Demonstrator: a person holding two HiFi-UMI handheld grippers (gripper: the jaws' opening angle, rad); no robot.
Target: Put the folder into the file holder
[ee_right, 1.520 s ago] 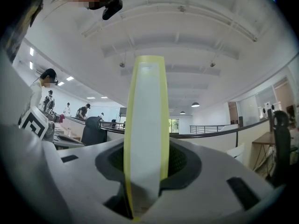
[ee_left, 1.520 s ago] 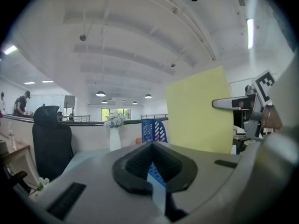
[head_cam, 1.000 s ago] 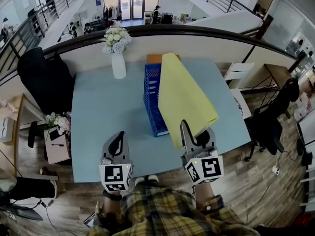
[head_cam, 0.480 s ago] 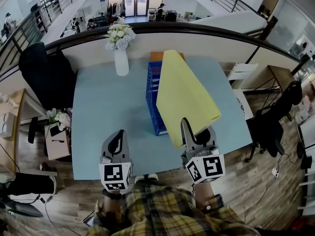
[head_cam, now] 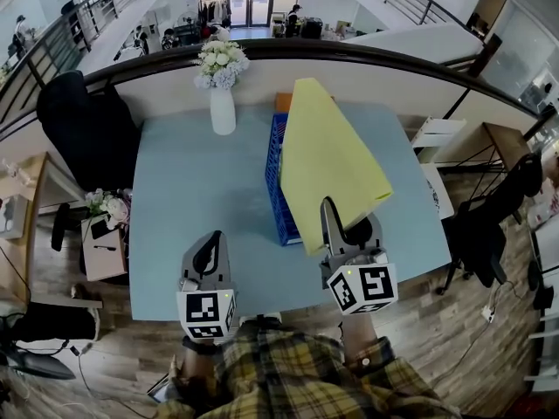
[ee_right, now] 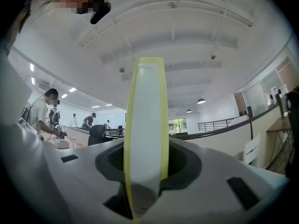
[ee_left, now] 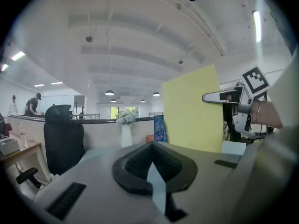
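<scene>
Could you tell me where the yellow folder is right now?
In the head view, the yellow folder is held in the right tongs, tilted above the blue file holder, right of the vase.

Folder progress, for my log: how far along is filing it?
Done: yellow folder lifted off the table, gripped in the right gripper. In hand: it stands tilted by the blue file holder, not in it yet. Left: lower it into a slot. The left gripper is shut, empty.
</scene>
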